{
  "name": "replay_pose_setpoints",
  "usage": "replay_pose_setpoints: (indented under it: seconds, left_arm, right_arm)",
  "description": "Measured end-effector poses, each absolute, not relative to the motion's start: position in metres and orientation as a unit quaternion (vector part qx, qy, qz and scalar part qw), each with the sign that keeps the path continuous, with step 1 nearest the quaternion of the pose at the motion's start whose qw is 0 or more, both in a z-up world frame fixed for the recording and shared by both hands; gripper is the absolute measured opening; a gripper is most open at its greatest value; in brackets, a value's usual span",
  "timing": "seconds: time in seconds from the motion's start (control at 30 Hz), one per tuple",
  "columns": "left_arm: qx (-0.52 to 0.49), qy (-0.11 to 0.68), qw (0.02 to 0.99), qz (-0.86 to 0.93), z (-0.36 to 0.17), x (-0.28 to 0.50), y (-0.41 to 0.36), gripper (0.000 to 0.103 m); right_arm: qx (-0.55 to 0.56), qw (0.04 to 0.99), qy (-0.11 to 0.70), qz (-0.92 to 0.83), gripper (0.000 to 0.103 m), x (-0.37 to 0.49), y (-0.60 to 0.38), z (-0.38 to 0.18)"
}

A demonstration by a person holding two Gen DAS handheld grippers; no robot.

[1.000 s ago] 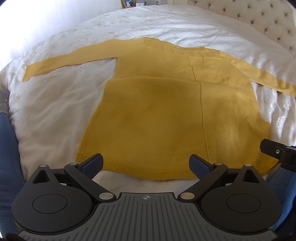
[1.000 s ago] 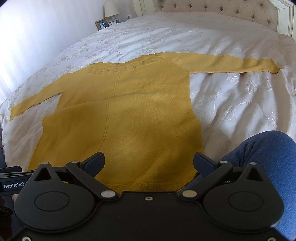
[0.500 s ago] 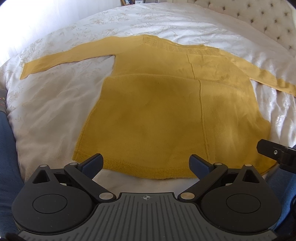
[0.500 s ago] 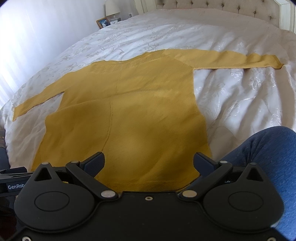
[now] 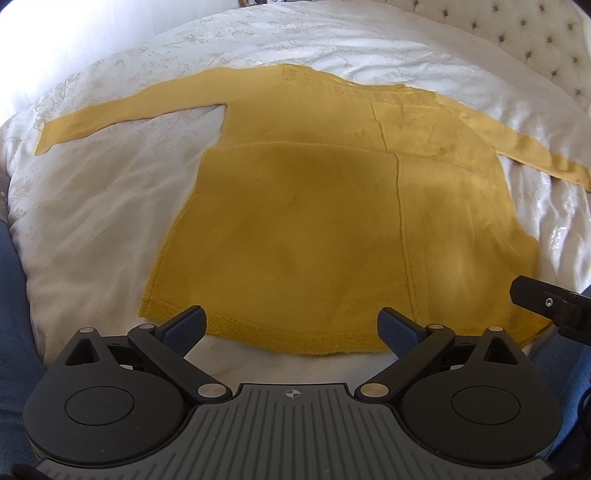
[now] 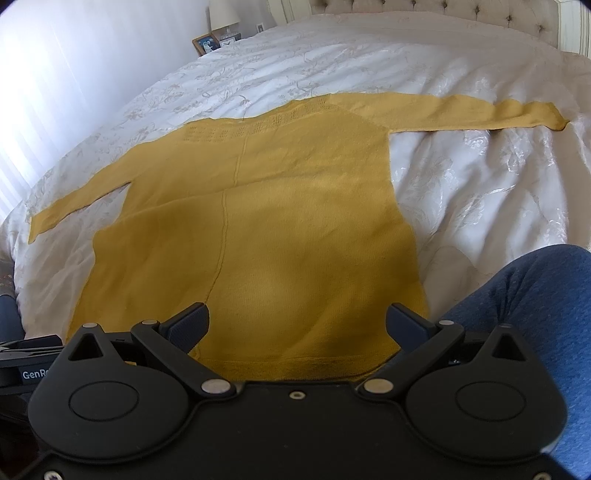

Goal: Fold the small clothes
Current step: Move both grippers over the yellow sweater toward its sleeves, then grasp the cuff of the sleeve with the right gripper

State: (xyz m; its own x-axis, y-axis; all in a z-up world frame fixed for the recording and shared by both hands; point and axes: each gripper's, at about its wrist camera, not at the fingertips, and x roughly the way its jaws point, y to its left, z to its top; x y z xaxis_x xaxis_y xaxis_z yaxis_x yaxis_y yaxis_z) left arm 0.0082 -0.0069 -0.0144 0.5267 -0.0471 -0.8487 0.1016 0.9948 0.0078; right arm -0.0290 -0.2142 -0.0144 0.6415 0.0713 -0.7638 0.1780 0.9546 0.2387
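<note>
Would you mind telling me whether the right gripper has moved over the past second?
Yes. The right gripper has shifted slightly forward over the sweater: its hem sits lower in the right wrist view, and the bed shifts likewise.

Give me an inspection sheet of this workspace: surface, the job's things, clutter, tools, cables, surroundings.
Surface: bed with white floral bedspread, lightly wrinkled.
Job's things: yellow sweater lying flat, both sleeves spread out, hem nearest the tools.
Clutter: nothing seen on the bedspread.
Tools: left tool open, empty, at the hem; right tool open, empty, over the hem.
Cables: nothing seen.
Surroundings: tufted headboard, lamp, picture frame, person's blue-clad leg.
</note>
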Motion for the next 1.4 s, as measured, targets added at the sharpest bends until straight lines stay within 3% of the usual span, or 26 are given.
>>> replay_pose_setpoints:
  seconds: [0.4,0.63,0.77,1.03,1.3,1.4]
  left_arm:
    - [0.023,0.482,0.874,-0.050,-0.015,0.012,-0.008,0.101]
    - [0.028,0.442,0.894,-0.062,0.000,0.028,-0.015,0.101]
    - [0.039,0.420,0.904,-0.072,0.008,0.046,-0.023,0.101]
    - [0.045,0.402,0.910,-0.091,0.014,0.092,-0.045,0.101]
    - [0.069,0.373,0.920,-0.096,0.017,0.140,-0.076,0.101]
    - [0.072,0.373,0.920,-0.099,0.011,0.160,-0.087,0.101]
  right_arm:
    - [0.152,0.888,0.432,-0.026,0.102,-0.022,-0.214,-0.019]
    - [0.186,0.897,0.401,0.000,0.102,-0.011,-0.230,-0.011]
    - [0.234,0.901,0.364,0.016,0.102,0.001,-0.256,-0.001]
    - [0.217,0.918,0.332,-0.029,0.102,0.030,-0.320,0.024]
    - [0.237,0.902,0.347,-0.095,0.102,0.067,-0.418,0.017]
    - [0.247,0.891,0.361,-0.121,0.087,0.080,-0.458,0.005]
